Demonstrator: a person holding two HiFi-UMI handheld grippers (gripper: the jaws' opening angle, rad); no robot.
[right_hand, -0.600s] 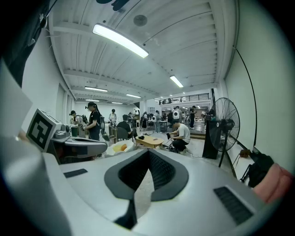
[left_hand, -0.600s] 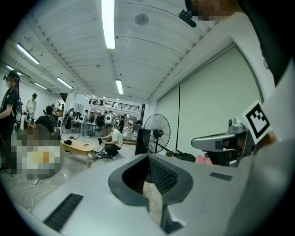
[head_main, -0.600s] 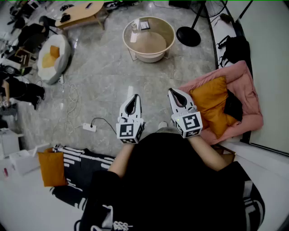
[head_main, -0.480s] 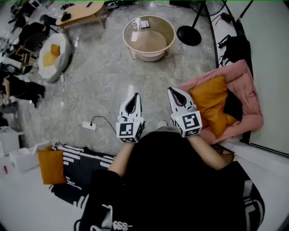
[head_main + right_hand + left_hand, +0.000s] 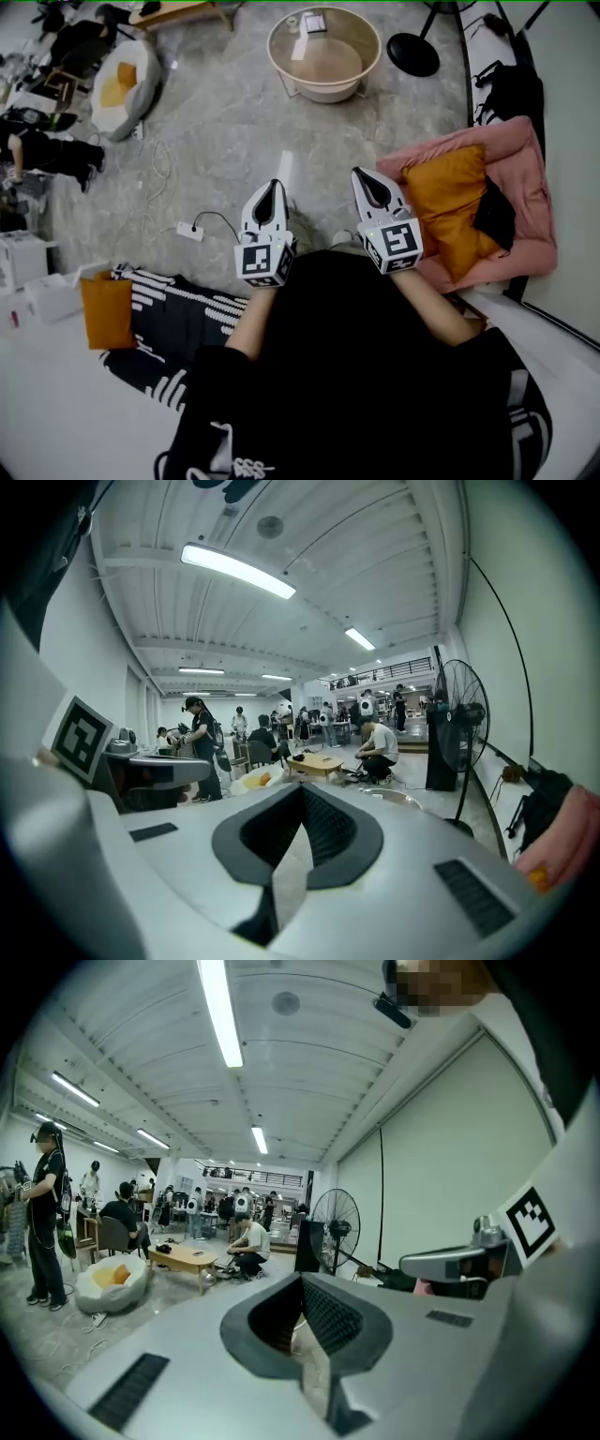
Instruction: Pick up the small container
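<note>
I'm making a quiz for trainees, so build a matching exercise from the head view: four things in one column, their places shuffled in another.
Things:
1. round beige table
2. white power strip
3. large orange cushion
4. round black fan base

Places:
A. on the pink mat, right of the right gripper
B. on the floor, left of the left gripper
C. top centre, far ahead of both grippers
D. just right of the table

Pairs: 1-C, 2-B, 3-A, 4-D
</note>
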